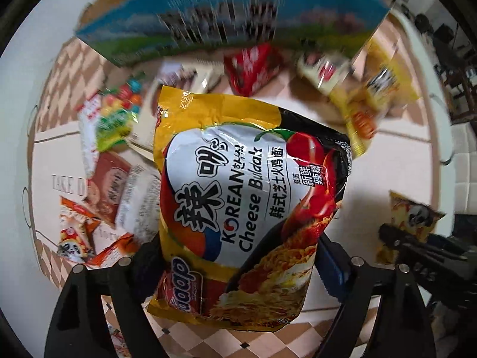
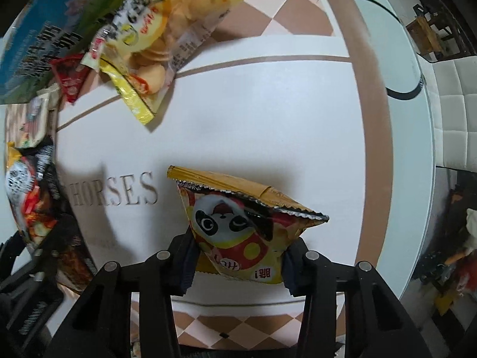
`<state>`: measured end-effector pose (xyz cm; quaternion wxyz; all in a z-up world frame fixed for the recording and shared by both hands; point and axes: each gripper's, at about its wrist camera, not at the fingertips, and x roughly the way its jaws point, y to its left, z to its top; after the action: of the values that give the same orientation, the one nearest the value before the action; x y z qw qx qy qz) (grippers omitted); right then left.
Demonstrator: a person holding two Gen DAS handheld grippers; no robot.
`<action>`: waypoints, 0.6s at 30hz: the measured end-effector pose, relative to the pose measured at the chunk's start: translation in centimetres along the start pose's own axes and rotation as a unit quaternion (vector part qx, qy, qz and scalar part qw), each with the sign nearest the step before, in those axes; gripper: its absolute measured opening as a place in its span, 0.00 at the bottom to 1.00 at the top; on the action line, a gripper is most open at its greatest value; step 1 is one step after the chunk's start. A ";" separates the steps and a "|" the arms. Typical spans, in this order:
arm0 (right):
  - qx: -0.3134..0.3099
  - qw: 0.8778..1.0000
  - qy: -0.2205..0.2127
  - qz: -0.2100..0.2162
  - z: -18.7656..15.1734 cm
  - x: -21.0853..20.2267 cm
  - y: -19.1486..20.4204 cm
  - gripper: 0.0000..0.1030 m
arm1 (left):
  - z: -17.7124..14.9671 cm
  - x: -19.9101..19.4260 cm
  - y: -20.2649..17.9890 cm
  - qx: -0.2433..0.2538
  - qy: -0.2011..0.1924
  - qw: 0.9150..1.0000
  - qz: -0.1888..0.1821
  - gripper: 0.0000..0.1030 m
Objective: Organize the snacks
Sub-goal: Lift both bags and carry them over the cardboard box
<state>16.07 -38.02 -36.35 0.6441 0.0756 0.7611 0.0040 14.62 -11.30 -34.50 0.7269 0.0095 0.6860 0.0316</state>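
My left gripper point(image 1: 238, 271) is shut on a large yellow noodle pack point(image 1: 247, 197) marked "Korean Cheese Buldak" and holds it above the table. My right gripper point(image 2: 237, 264) is shut on a small yellow panda snack bag point(image 2: 238, 223), held just above the white table cloth point(image 2: 268, 119). The same panda bag point(image 1: 408, 217) and the right gripper show at the right of the left wrist view. The noodle pack point(image 2: 26, 197) shows at the left edge of the right wrist view.
A blue cardboard box point(image 1: 232, 21) stands at the back. Several snack packs lie before it: a red pack point(image 1: 253, 68), a yellow biscuit bag point(image 2: 149, 47), a colourful candy bag point(image 1: 116, 113), orange sachets point(image 1: 80, 238). A white chair point(image 2: 456, 125) stands beyond the table's right edge.
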 end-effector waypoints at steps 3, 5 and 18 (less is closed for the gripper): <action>-0.004 1.000 -0.016 0.020 -1.5 -2.9 -1.0 0.47 | -0.7 -3.0 0.5 -0.004 -0.024 1.000 -0.009 0.84; -0.010 0.999 -0.029 0.032 -2.0 -4.8 -0.9 0.47 | -0.4 -5.4 0.8 -0.006 -0.043 0.999 -0.017 0.84; -0.058 0.983 -0.133 0.116 1.2 -17.8 7.5 0.47 | 7.7 -17.4 4.4 0.005 -0.122 0.989 -0.083 0.84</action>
<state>20.85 -32.90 -18.35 0.7381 0.1260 0.6531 0.1129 21.22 -7.69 -16.48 0.8054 -0.0399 0.5904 -0.0341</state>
